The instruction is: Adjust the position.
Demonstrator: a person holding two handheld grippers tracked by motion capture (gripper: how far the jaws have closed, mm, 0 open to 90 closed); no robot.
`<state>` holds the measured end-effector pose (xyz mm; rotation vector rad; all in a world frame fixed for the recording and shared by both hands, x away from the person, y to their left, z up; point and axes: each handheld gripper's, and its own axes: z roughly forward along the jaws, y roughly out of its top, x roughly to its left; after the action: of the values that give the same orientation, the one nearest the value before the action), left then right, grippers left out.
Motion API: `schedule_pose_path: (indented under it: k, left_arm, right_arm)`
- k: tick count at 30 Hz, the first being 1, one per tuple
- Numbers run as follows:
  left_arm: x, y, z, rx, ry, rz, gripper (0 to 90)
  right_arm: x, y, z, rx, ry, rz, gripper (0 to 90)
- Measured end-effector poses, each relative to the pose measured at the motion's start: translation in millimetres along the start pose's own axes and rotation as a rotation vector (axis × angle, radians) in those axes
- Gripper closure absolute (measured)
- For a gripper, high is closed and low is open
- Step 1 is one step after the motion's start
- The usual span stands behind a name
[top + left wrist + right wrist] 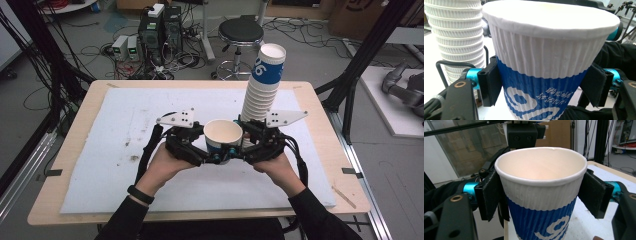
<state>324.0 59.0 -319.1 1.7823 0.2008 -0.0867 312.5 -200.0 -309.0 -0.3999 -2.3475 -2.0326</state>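
Observation:
A white and blue ribbed paper cup (223, 137) is held upright above the white mat, between my two grippers. My left gripper (209, 152) comes at it from the left and my right gripper (244, 149) from the right. In the left gripper view the cup (544, 62) sits between the black pads (489, 83), which press on both its sides. In the right gripper view the cup (540, 197) shows its empty inside, and the pads (490, 195) close on it just under the rim. A tall stack of the same cups (260, 90) stands just behind, slightly tilted.
A white mat (125, 125) covers most of the wooden table (80, 130), with a few dirt marks at its left. Beyond the far edge are a black stool (241, 32) and computers with cables (160, 30) on the floor. The cup stack (456, 37) stands close to the left gripper.

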Motion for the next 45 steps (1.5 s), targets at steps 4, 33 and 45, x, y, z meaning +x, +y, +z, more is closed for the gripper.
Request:
schedule_pose_path:
  k: [4,33,45]
  left_arm:
    - [-0.2,0.4,-0.7,-0.001,0.001,0.004,26.0]
    - [-1.8,11.4,-27.9,-0.060,0.044,0.023,25.8]
    - [-2.2,12.7,-28.7,-0.065,0.046,0.021,25.8]
  right_arm:
    - [0.9,0.4,0.2,0.003,-0.004,-0.009,21.7]
    - [-4.5,-2.1,-12.5,0.046,-0.084,-0.062,19.1]
    - [-3.9,-9.1,-4.2,0.088,-0.067,-0.062,19.1]
